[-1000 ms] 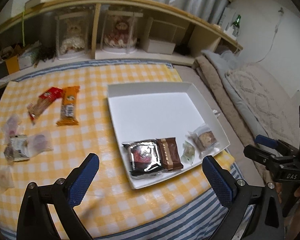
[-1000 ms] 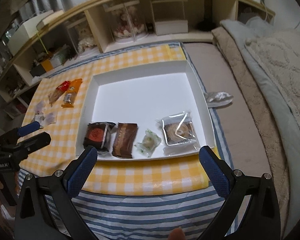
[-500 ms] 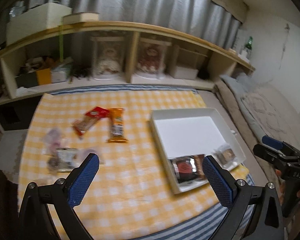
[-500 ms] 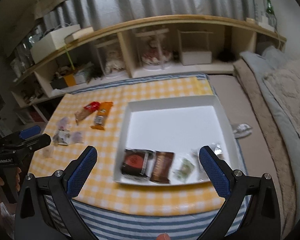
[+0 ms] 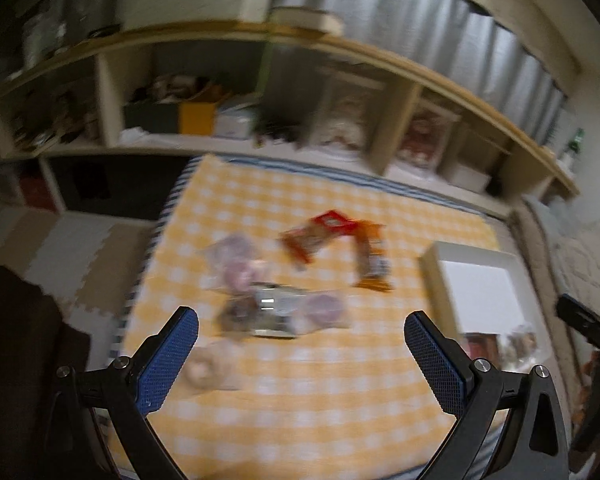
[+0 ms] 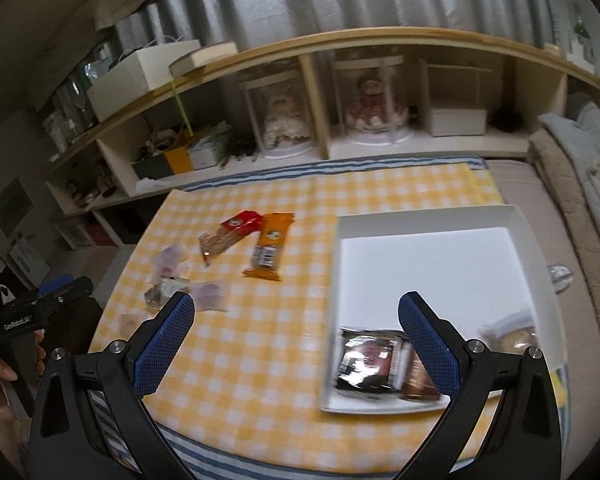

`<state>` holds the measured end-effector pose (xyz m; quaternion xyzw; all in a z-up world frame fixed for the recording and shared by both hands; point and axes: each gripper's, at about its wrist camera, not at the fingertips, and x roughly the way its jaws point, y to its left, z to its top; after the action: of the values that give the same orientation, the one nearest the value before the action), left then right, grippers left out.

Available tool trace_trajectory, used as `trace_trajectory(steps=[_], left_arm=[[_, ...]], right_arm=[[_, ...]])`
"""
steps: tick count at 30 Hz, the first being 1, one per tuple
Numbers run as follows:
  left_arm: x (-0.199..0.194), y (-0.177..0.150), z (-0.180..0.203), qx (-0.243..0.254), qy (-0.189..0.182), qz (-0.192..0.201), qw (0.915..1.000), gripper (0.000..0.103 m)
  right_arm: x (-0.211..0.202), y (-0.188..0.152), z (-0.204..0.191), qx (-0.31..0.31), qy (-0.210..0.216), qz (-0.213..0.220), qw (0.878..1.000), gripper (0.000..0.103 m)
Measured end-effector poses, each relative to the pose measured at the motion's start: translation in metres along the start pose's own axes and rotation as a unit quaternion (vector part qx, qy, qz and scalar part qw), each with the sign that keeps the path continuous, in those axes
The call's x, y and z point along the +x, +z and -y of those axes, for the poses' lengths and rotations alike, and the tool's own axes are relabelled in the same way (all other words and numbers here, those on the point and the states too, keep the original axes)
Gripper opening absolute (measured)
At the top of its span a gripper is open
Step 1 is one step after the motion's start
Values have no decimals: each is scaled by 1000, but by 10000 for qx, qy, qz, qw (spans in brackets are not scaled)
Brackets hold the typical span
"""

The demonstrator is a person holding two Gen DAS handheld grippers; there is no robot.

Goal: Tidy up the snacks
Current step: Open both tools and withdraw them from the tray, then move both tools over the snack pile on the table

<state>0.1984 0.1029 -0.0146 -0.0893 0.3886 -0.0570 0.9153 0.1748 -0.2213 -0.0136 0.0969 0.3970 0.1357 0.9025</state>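
Right wrist view: right gripper (image 6: 296,322) gapes wide, empty, above the checked worktop (image 6: 292,344); loose snacks (image 6: 266,246) lie left of the white tray (image 6: 428,224); left gripper (image 5: 300,334) likewise spread, holding nothing

View: my left gripper (image 5: 300,322), blurred throughout
Jaws: spread wide, holding nothing
Below: yellow checked cloth (image 5: 324,376)
Snacks: clear wrapped packets (image 5: 276,304) near the jaws; red packet (image 5: 320,232) and orange bar (image 5: 374,264) farther off
Right: white tray (image 5: 480,284)
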Motion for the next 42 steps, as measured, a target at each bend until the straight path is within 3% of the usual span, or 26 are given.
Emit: trace_trajectory(steps=[9,19,26,35,42], left_arm=[[60,9,-67,-441,556,-381,9967,103],[130,-3,-116,-604,1183,-921,9869,103],[148,-12,-136,-741,1243,-1105,9833,103],[155,-21,-136,-544,1160,-1343,9826,103],[144,-29,-125,-266,1098,-1503,9822,103]], right_arm=[[60,2,-46,-137,349,-129,9992,103],[135,-25,-88,-178,713,-489,9961,103],[167,-75,-149,-1105,997,-717,9863,103],[203,-125,-204,-2107,813,-1063,9684,103],[221,-108,-189,-1760,355,-1051,9781,103]])
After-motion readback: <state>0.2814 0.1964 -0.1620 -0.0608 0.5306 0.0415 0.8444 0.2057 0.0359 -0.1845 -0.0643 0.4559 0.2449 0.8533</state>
